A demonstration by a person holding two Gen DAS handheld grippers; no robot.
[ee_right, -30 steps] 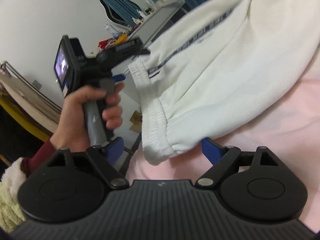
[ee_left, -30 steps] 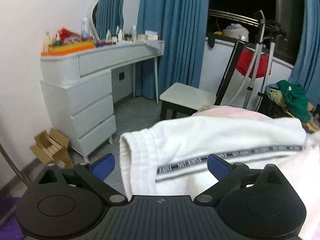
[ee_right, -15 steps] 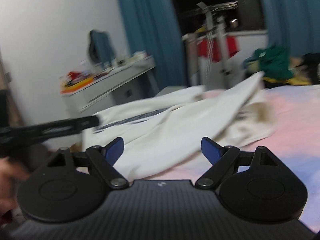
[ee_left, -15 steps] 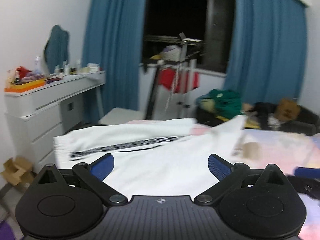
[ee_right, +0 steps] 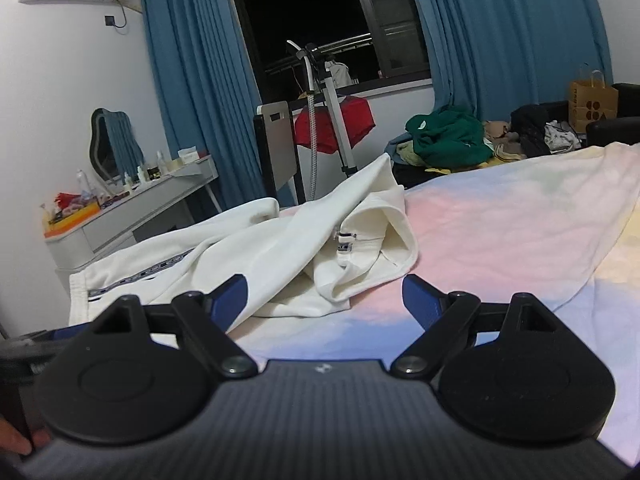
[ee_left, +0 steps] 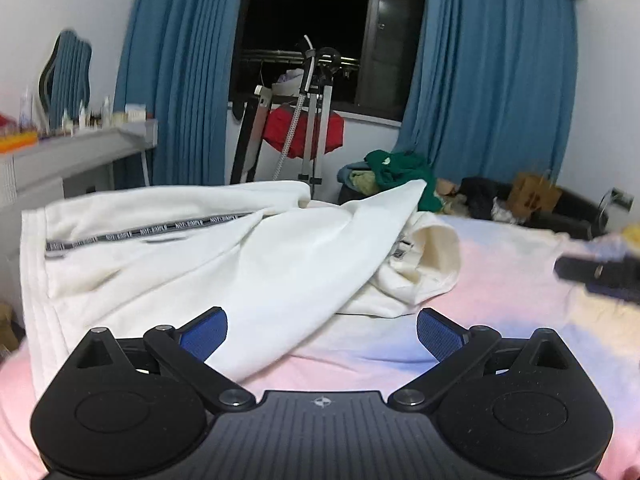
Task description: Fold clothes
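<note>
White trousers with a dark printed side stripe (ee_left: 224, 256) lie crumpled on the pink and blue bedspread (ee_left: 500, 280); they also show in the right wrist view (ee_right: 288, 256). The waistband is at the left and a cuff opening faces right. My left gripper (ee_left: 322, 330) is open and empty, just short of the cloth's near edge. My right gripper (ee_right: 324, 294) is open and empty, just in front of the trousers. The right gripper's tip shows blurred at the right edge of the left wrist view (ee_left: 600, 272).
A white dressing table (ee_right: 132, 208) with bottles and a mirror stands at the left. A garment steamer stand with red cloth (ee_right: 332, 128) is beyond the bed. A pile of clothes with a green top (ee_right: 444, 136) and a paper bag (ee_right: 592, 100) lie at the back right.
Both grippers have let go of the trousers, pulled back and swung right. The trousers, held up a second ago, now lie on the bed.
</note>
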